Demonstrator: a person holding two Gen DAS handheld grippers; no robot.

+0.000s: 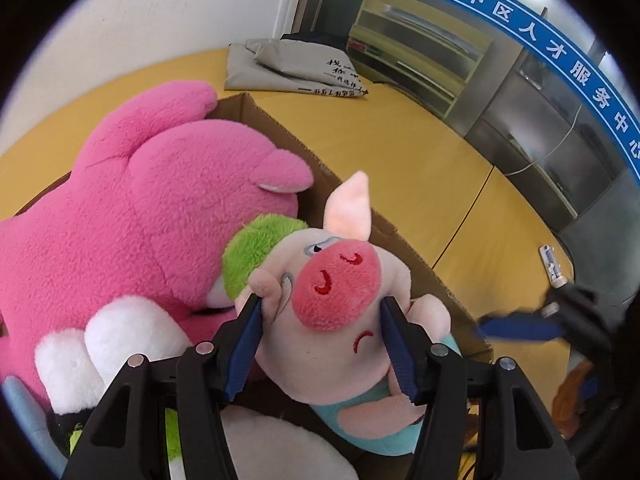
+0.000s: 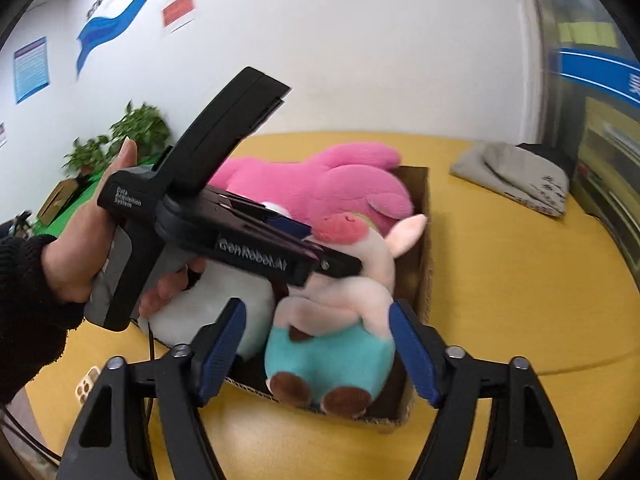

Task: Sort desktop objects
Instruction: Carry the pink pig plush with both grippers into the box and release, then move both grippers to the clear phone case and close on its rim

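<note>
Clamping one pale pink plush pig between its fingers over one brown cardboard box holding one big pink plush toy, left gripper grips; right gripper gapes empty.

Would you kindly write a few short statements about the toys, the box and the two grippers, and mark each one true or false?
1. The left gripper is closed on the pig toy's head. True.
2. The right gripper grips the pig toy's teal body. False: its jaws stand open on either side of it, touching nothing.
3. The pink plush lies in the cardboard box. True.
4. The box sits on a grey floor. False: it sits on a yellow table.
5. A grey folded bag lies on the table, apart from the box. True.
6. The pig toy's feet are green. False: they are brown.
</note>
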